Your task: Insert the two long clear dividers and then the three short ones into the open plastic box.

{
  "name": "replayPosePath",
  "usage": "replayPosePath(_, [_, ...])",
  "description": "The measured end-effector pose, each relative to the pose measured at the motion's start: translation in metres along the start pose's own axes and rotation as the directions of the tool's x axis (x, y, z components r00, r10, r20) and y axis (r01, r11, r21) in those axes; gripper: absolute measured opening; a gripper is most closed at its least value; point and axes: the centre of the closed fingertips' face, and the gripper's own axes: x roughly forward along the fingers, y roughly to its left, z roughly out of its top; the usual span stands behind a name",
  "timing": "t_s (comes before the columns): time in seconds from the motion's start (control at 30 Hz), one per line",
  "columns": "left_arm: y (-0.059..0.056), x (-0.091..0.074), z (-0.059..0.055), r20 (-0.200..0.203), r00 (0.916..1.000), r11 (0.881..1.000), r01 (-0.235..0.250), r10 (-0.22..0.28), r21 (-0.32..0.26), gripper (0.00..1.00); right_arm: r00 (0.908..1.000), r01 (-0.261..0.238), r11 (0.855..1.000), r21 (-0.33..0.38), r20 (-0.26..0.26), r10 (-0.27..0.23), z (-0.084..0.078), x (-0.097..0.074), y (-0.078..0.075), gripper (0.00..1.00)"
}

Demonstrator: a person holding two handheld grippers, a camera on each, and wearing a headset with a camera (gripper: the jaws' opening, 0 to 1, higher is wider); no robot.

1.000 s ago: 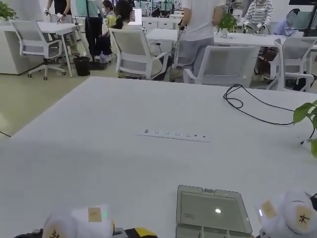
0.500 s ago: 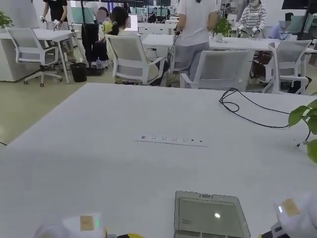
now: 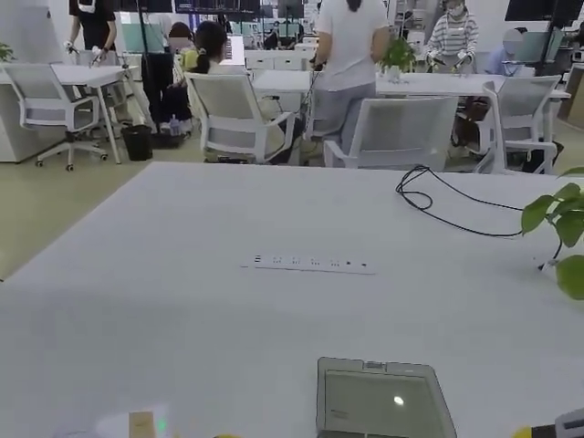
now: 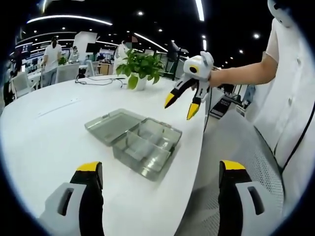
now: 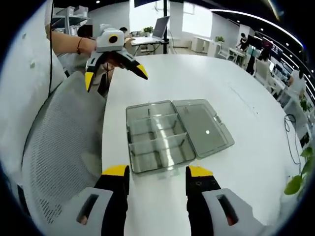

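Box: I'm seeing the clear box (image 5: 130, 157) lying open, lid (image 5: 203, 125) flat.
Contents: dividers (image 5: 160, 141) standing inside, forming compartments.
Tongs: left gripper (image 4: 160, 166) and right gripper (image 5: 157, 172) both gaping apart.

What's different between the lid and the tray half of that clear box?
The tray half is split into compartments by clear walls; the lid is one undivided panel. The tray half stands deeper; the lid is shallower. Both are clear greyish plastic, joined at one edge, lying open on the table.
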Motion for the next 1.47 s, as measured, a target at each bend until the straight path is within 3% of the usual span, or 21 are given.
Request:
replayPosePath(0.23, [-0.003, 0.000, -0.006, -0.017, 0.9998, 1.000, -0.005, 0.005, 0.007, 1.00, 0.9969, 0.063, 0.996, 0.071, 0.042, -0.066, -0.016, -0.013, 0.001, 0.66])
replayPosePath(0.53, [-0.003, -0.002, -0.014, -0.032, 0.9992, 1.000, -0.024, 0.025, 0.018, 1.00, 0.9907, 0.095, 0.985, 0.142, 0.084, -0.107, -0.035, -0.021, 0.009, 0.81])
replayPosePath(0.83, [-0.003, -0.001, -0.018, -0.030, 0.9986, 0.999, -0.044, 0.044, 0.012, 1.00, 0.9869, 0.121, 0.975, 0.185, 0.082, -0.139, -0.051, -0.028, 0.013, 0.83])
replayPosePath(1.0, [-0.002, -0.001, -0.017, -0.008, 0.9986, 0.999, -0.052, 0.052, -0.008, 1.00, 0.9855, 0.128, 0.972, 0.197, 0.085, -0.147, -0.050, -0.030, 0.013, 0.83])
replayPosePath(1.47, [-0.004, -0.001, -0.015, 0.002, 0.9988, 0.999, -0.049, 0.049, -0.012, 1.00, 0.9856, 0.129, 0.974, 0.187, 0.084, -0.147, -0.047, -0.030, 0.013, 0.82])
